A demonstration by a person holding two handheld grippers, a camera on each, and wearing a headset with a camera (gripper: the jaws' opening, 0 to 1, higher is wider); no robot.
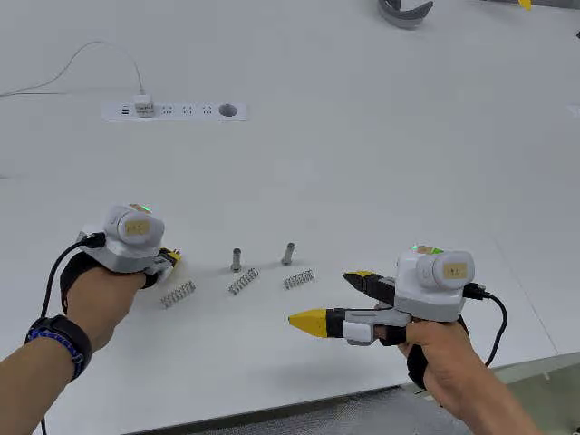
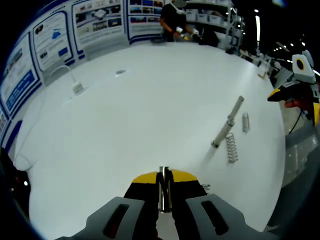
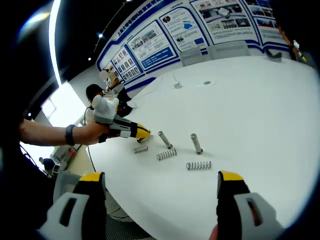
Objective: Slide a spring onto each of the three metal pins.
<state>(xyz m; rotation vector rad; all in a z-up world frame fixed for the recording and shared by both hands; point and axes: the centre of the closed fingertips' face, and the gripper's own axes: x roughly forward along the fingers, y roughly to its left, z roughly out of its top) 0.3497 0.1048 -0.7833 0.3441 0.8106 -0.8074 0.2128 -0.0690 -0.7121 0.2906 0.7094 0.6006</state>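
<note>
The left gripper (image 1: pixel 169 260), left of centre in the head view, pinches a thin metal pin (image 2: pixel 163 189) between its fingers (image 2: pixel 146 178). The right gripper (image 1: pixel 323 297) has its fingers spread. Mid-frame, three springs (image 1: pixel 243 281) lie on the worktop (image 1: pixel 362 181) beside two upright pins (image 1: pixel 236 260). The springs are probably light, squashy and prone to roll, so pinch one gently at mid-coil.

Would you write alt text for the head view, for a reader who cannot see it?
On a white table, two upright metal pins and three loose springs sit between the hand-held left gripper and the open right gripper.
</note>
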